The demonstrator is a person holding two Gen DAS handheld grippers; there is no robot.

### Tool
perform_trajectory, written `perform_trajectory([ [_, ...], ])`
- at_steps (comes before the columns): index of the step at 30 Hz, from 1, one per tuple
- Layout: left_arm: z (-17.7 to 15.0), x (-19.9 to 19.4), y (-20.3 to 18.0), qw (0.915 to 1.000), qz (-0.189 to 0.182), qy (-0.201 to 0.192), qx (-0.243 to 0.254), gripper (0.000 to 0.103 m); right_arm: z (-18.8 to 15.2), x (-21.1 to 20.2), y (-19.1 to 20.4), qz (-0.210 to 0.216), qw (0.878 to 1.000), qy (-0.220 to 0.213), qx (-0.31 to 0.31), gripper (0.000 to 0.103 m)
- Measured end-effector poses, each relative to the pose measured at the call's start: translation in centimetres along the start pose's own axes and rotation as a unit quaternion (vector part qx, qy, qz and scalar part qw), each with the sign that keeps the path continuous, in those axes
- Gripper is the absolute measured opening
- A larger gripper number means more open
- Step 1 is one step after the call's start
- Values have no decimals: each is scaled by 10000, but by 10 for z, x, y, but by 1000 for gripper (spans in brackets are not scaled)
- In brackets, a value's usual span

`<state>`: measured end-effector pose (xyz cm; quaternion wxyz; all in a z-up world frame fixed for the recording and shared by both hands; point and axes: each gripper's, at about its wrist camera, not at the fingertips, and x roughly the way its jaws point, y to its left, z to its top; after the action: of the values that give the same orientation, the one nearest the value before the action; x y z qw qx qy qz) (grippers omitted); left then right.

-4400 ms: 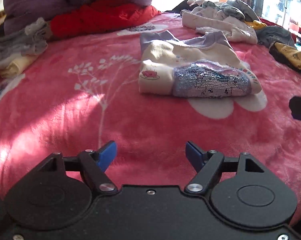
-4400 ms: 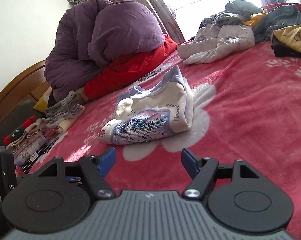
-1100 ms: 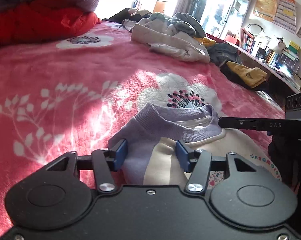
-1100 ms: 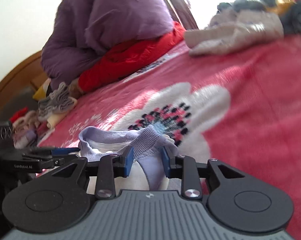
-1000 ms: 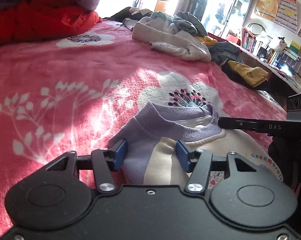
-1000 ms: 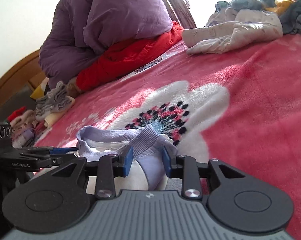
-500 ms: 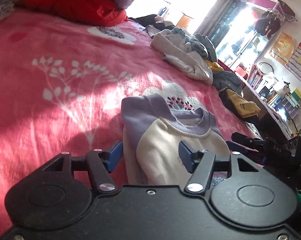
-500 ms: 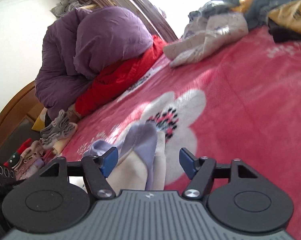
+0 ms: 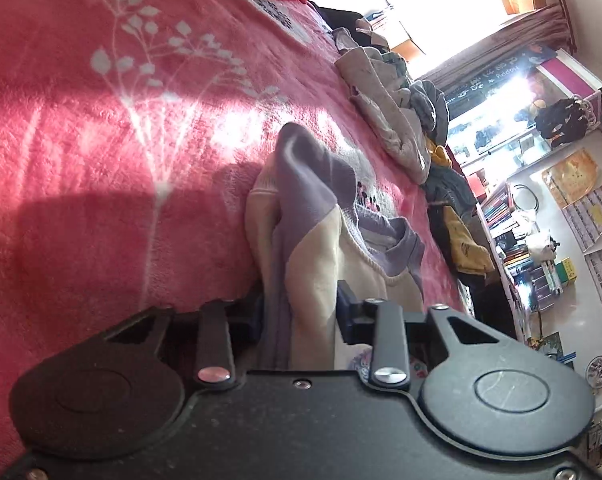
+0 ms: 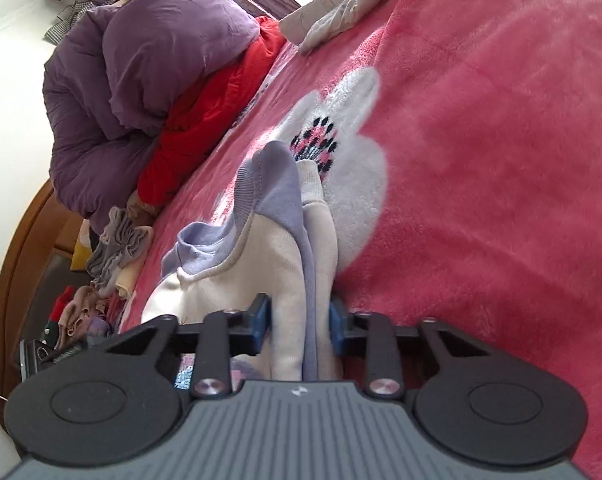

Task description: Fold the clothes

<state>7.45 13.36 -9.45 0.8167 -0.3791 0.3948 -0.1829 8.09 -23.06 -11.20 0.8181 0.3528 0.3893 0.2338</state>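
Sweatshirt (image 9: pixel 313 264), cream with lilac shoulders, lies on the pink blanket (image 9: pixel 101 160). It looks soft, thick and limp, so expect sag. Your left gripper (image 9: pixel 299 312) and right gripper (image 10: pixel 299 328) are closing on bunched side layers; take every layer deep between the pads.

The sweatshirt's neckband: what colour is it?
Light purple; the neckband of the cream sweatshirt shows best in the right wrist view.
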Motion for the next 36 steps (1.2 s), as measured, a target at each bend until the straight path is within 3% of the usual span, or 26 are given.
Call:
perform_trajectory([
  [2, 2, -6, 5, 9997, -169, -1, -181, 18, 2, 0, 2, 91, 9999, 25, 38, 20],
  [6, 16, -32, 12, 9974, -489, -275, -442, 17, 9, 7, 19, 449, 9986, -90, 250, 19],
  [10, 38, -78, 23, 9895, -905, -901, -681, 17, 26, 29, 62, 946, 9952, -117, 226, 19],
  [13, 54, -117, 39, 9781, -1180, -1461, -894, 17, 45, 54, 107, 1375, 9904, -62, 95, 19],
  [19, 75, -198, 77, 9481, -1450, -2579, -1168, 17, 65, 117, 205, 2088, 9761, 389, -462, 19],
  [23, 83, -269, 87, 9262, -1312, -3403, -952, 17, 59, 163, 269, 2569, 9611, 710, -725, 19],
  [27, 85, -343, 91, 8931, -1010, -4309, -805, 17, 42, 216, 346, 3208, 9367, 1107, -859, 19],
  [31, 97, -408, 112, 8636, -766, -4890, -961, 17, 20, 270, 428, 3763, 9089, 1532, -935, 19],
  [34, 119, -449, 124, 8542, -543, -5069, -1019, 17, 7, 305, 480, 4050, 8918, 1805, -902, 19],
  [36, 136, -472, 130, 8488, -442, -5177, -980, 17, -1, 329, 506, 4016, 8908, 1928, -892, 19],
])
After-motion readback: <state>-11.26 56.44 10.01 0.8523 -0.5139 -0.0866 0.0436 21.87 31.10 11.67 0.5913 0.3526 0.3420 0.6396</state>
